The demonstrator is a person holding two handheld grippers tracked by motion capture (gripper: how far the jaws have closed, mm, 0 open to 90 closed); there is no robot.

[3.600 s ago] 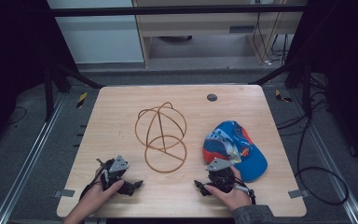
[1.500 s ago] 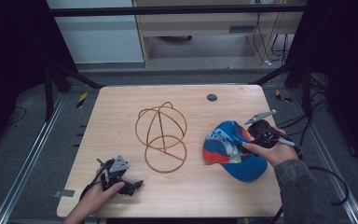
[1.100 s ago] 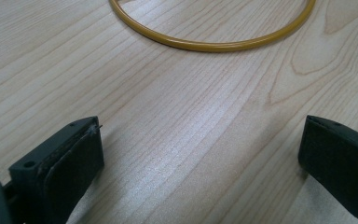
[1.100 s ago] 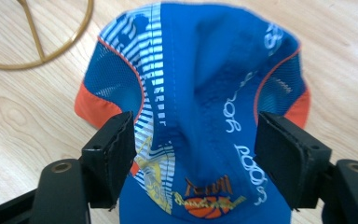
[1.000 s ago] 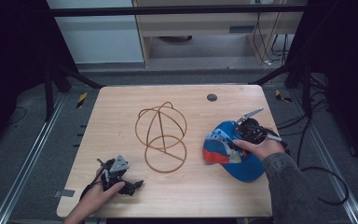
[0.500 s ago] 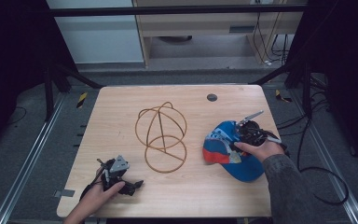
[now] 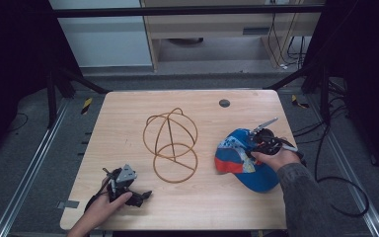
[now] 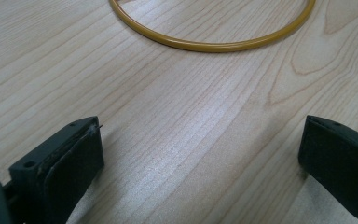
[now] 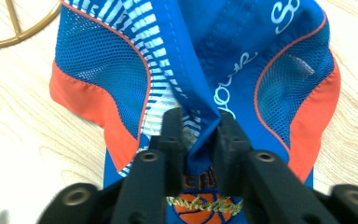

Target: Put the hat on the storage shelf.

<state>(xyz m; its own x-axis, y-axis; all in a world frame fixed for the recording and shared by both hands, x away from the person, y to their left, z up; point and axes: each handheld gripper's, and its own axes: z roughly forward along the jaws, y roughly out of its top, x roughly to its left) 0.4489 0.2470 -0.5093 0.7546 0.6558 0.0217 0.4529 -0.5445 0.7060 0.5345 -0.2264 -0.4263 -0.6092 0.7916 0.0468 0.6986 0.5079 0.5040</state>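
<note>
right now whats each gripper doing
left gripper: open, holding nothing, low over the table.
right gripper: jaws just closed on a fold of the cap.

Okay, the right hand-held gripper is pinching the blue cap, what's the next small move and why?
Probably a short lift straight up. The right hand-held gripper has just been closing, and its jaws now pinch a fold of the blue and orange mesh baseball cap, which lies on the light wooden table beside the golden wire hat stand. A small lift would show whether the pinch holds.
</note>
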